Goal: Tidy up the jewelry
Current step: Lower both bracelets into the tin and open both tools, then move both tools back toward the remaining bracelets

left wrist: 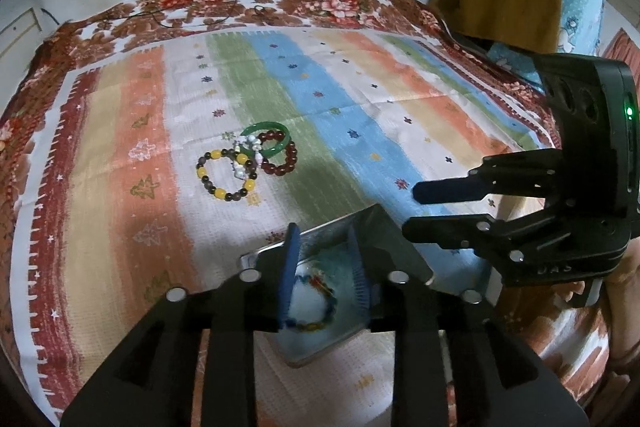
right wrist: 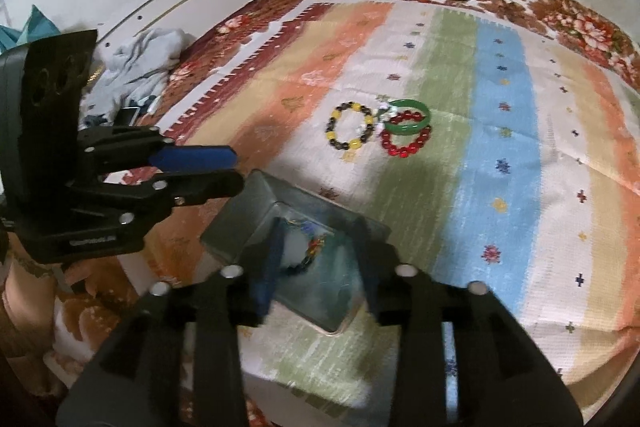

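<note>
Metal tin (left wrist: 384,227) is sitting on the striped cloth (left wrist: 360,99) beneath both our claws – left claw (left wrist: 324,269) and right claw (right wrist: 320,267) parted, gripping nothing – a beaded bracelet (left wrist: 316,303) lying inside it.

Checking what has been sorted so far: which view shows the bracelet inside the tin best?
The left wrist view: the bracelet lies fairly sharp between that tool's fingers, in the tin. The right wrist view shows it too, but blurrier and partly behind a finger.
</note>
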